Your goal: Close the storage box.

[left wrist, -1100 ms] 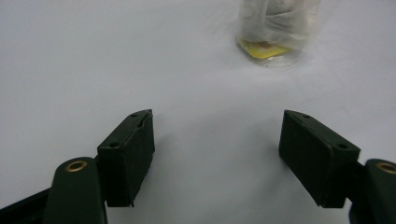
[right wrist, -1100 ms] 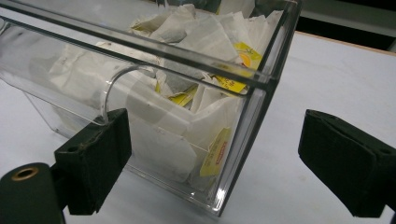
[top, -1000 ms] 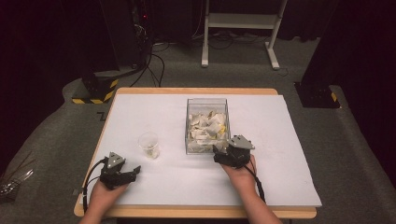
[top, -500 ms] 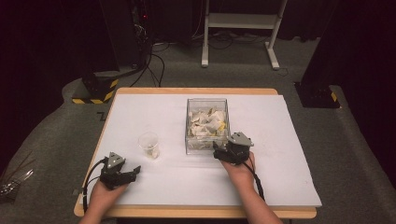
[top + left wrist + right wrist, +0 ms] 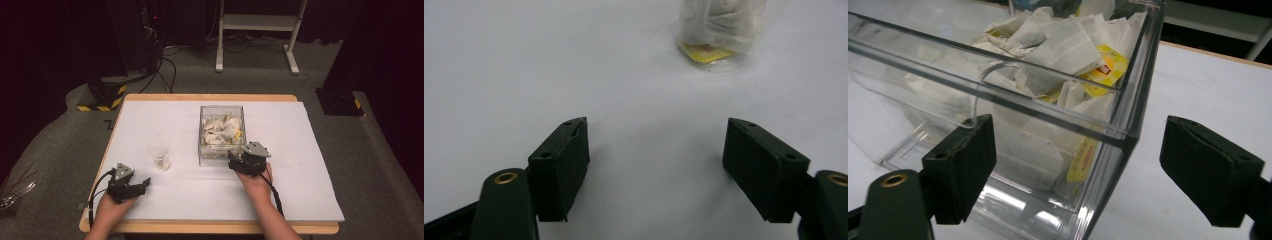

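Clear plastic box (image 5: 221, 131) of tea bags (image 5: 1058, 45) stands mid-bench; the right claw (image 5: 1073, 170), jaws apart and just closing, straddles its near right corner. Left claw (image 5: 656, 170) gapes empty near the bench's front left corner, facing a small cup (image 5: 159, 155)

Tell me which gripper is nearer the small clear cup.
Left. The left gripper rests on the table just below the small clear cup, apart from it; the right gripper is farther off, at the clear box.
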`<state>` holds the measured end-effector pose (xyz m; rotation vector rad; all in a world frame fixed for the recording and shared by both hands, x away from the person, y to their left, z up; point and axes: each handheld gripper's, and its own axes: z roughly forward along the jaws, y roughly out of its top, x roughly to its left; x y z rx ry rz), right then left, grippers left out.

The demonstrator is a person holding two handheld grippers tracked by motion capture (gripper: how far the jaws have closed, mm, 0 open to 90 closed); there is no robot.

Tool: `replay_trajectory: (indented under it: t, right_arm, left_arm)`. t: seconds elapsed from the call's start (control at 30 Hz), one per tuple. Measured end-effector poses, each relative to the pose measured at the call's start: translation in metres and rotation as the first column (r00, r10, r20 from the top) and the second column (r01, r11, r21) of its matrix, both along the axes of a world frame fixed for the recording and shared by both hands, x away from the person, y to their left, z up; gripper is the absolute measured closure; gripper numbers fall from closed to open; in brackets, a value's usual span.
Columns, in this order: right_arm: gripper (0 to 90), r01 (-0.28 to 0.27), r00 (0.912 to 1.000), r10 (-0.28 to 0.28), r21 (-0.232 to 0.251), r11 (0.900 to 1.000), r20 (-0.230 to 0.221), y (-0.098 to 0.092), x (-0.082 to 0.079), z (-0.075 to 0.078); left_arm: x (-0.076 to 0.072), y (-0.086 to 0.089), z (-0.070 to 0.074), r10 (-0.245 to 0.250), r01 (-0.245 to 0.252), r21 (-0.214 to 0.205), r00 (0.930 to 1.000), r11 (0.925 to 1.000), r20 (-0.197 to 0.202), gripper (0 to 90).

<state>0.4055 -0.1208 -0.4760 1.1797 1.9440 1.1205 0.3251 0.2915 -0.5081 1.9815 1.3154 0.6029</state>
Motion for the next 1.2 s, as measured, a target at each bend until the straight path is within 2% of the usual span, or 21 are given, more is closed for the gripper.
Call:
replay_trajectory:
  t: [0.33,0.6,0.93,1.07,1.1,1.2]
  right_arm:
    - [17.9,-0.039,0.9992,0.039,0.001,0.9992,0.008,-0.008,-0.014,0.004]
    - [20.6,-0.046,0.9989,0.046,0.016,0.9988,0.003,-0.021,-0.025,0.005]
    - [23.3,-0.014,0.9998,0.014,0.01,0.9999,-0.016,-0.047,-0.033,0.002]
    - [25.0,0.018,0.9992,-0.018,0.012,0.9998,-0.036,-0.065,-0.033,-0.001]
    - [25.5,0.034,0.9984,-0.034,0.007,0.9994,-0.045,-0.077,-0.033,-0.003]
    - [26.0,0.053,0.9972,-0.053,0.002,0.9986,-0.052,-0.086,-0.034,-0.004]
  left_arm:
    - [0.0,0.0,0.0,-0.001,0.001,0.001,1.0,1.0,0.001,26.8]
    - [0.0,0.0,0.0,0.0,0.0,0.002,1.0,1.0,0.001,26.9]
    - [-0.001,0.0,0.0,0.0,0.0,-0.002,1.0,1.0,0.0,27.0]
    - [-0.001,0.0,0.0,0.001,-0.001,0.002,1.0,1.0,0.001,27.1]
    - [-0.001,0.0,0.0,0.0,0.0,0.001,1.0,1.0,0.001,27.1]
    - [-0.001,0.0,0.0,0.001,-0.001,0.001,1.0,1.0,0.002,27.1]
